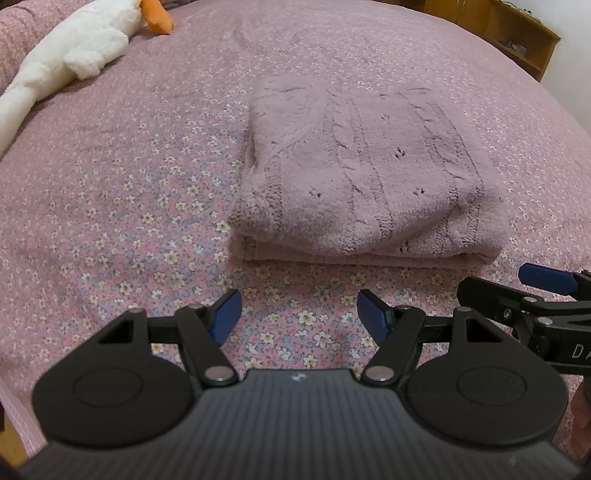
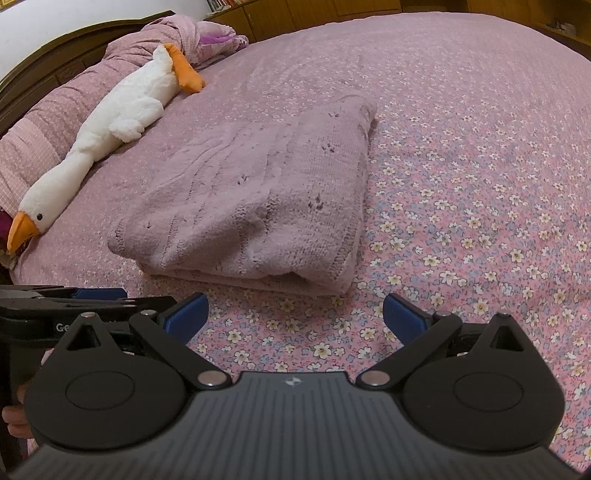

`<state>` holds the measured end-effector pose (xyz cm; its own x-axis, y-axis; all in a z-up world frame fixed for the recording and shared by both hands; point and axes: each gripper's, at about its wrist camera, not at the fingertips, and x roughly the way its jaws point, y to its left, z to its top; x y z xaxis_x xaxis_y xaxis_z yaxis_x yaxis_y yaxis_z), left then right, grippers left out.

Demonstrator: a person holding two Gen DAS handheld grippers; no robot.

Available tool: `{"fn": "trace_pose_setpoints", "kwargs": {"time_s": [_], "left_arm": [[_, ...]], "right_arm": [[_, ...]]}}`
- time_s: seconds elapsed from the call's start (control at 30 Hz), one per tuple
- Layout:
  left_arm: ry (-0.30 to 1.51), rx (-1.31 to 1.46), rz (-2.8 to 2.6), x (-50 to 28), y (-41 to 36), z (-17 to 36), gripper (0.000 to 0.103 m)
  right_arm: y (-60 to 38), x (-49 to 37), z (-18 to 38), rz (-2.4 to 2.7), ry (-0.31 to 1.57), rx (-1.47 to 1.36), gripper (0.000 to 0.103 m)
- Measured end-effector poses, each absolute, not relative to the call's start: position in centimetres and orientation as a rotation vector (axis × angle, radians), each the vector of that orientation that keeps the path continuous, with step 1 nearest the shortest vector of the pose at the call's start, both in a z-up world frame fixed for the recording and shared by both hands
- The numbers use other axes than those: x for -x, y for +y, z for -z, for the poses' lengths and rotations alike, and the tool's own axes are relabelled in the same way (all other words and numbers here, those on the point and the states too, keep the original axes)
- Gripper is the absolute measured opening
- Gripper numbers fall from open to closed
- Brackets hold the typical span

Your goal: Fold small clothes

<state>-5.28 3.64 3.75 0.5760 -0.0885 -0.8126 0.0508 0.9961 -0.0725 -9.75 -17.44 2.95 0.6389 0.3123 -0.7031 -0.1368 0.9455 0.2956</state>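
Observation:
A mauve knitted sweater point(image 1: 354, 173) lies folded into a neat rectangle on the floral bedspread; it also shows in the right wrist view point(image 2: 258, 199). My left gripper point(image 1: 301, 314) is open and empty, just short of the sweater's near edge. My right gripper point(image 2: 295, 317) is open and empty, also just short of the near edge. Part of the right gripper point(image 1: 546, 280) shows at the right of the left wrist view, and part of the left gripper point(image 2: 96, 295) at the left of the right wrist view.
A white plush goose point(image 2: 110, 122) with an orange beak lies along the left side of the bed, also in the left wrist view point(image 1: 70, 55). A rolled pink quilt point(image 2: 55, 110) lies by the headboard. Wooden shelves point(image 1: 517, 33) stand beyond the bed.

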Motion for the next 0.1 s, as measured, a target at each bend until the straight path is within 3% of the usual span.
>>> {"fn": "trace_pose_setpoints", "kwargs": {"time_s": [0.1], "left_arm": [[0.960, 0.043, 0.085, 5.12, 3.65, -3.69, 0.071]], "right_arm": [[-17.40, 9.78, -2.98, -0.260, 0.840, -0.223, 0.103]]}}
